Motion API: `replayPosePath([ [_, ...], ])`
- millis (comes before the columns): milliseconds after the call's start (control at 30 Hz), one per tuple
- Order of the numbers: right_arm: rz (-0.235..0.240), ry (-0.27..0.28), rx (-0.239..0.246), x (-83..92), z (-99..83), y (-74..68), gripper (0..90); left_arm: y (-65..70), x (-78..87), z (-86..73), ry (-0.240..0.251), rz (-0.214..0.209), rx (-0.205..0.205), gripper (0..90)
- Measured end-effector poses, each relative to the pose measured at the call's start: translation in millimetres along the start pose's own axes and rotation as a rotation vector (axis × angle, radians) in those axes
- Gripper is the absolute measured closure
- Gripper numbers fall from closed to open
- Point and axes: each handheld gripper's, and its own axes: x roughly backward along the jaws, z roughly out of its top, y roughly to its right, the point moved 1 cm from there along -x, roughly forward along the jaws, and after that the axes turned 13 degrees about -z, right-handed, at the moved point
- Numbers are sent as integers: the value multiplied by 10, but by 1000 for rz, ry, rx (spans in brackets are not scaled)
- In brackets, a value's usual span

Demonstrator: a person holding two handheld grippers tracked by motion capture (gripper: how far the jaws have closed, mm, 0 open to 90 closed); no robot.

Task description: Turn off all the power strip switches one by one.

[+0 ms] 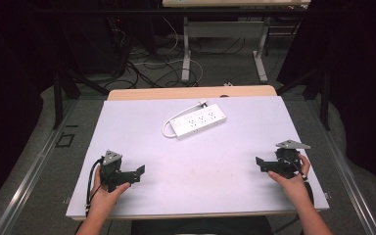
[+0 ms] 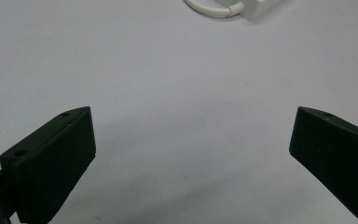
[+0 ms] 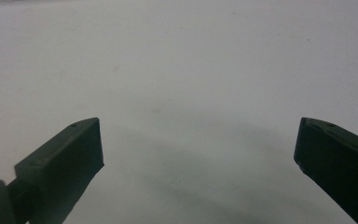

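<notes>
Both hands hold a tool low, left tool and right tool gaping wide.

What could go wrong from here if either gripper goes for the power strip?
The power strip lies flat on the white table top, so open jaws coming down may push it along instead of closing on it. Its white cord loops loosely at one end, with the plug lying free; a jaw might snag it. The left gripper and right gripper both start far from it, so both reaching could crowd the middle.
</notes>
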Motion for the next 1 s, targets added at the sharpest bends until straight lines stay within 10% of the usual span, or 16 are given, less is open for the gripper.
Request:
replayPosePath([
  [1000,152,28,214,-109,778,-840,0,36,39,-25,29,2,-15,2],
])
